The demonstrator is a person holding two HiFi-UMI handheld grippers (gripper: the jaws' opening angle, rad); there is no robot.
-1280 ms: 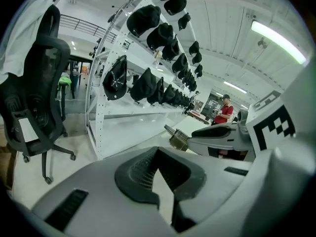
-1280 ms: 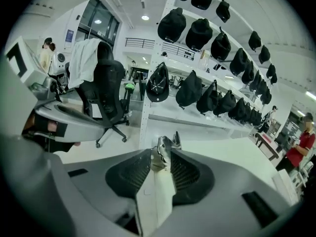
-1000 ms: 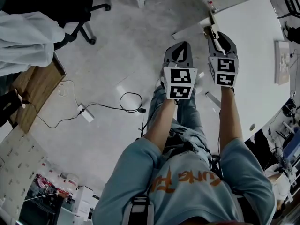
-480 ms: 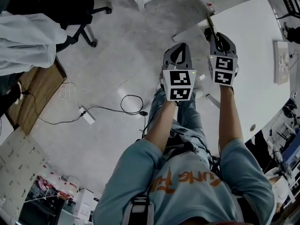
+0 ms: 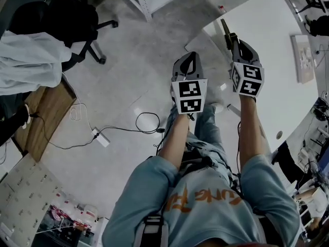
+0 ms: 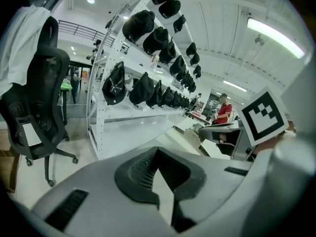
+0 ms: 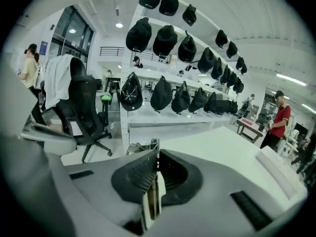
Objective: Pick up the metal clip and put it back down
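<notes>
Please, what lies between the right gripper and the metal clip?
Nothing: the right gripper view shows the right gripper's fingers, just closed, pressing on the metal clip.

The head camera looked steeply down from above the person's shoulders, taking in both arms, the left gripper (image 5: 188, 57), the right gripper (image 5: 234, 39), the floor and the near corner of the white table (image 5: 272, 40). Each gripper camera sat close behind its own jaws, facing across the table toward the hat rack (image 6: 148, 58). Both shared that rack and the black office chair (image 6: 39, 98) left of the table.
</notes>
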